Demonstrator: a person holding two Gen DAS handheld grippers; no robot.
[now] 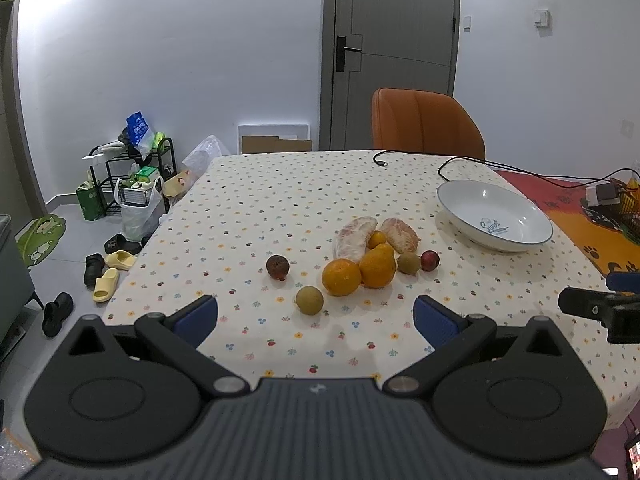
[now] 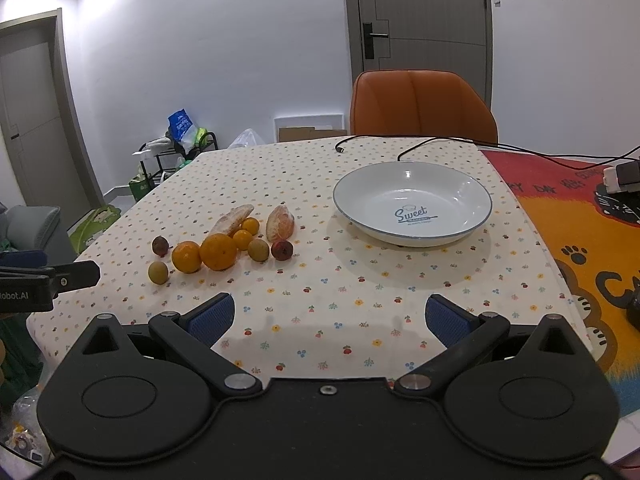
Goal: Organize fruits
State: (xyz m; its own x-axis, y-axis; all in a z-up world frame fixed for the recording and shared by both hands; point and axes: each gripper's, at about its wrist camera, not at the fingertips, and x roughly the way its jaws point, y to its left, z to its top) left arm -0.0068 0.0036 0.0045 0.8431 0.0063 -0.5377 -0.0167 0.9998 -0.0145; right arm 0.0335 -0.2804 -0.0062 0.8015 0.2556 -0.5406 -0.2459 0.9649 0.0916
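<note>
Two grippers, left gripper (image 1: pixel 315 316) and right gripper (image 2: pixel 330 316), spread wide, empty, above desk (image 2: pixel 320 300), fruit pile (image 2: pixel 218 246) beside empty plate (image 2: pixel 412 204).

Both cams sit low at the near table edge, facing across the flower-print tablecloth (image 1: pixel 280 200) toward the grey door (image 1: pixel 396 40) and orange leather chair (image 2: pixel 420 104). Left wrist cam is offset left, close behind the fruit cluster (image 1: pixel 368 256), with the white shallow bowl (image 1: pixel 460 204) off to its right. Right wrist cam is offset right, bowl nearly ahead, fruit to its left. Shared: table, fruit, bowl, chair, door. Each view catches the other gripper at its frame edge.
</note>
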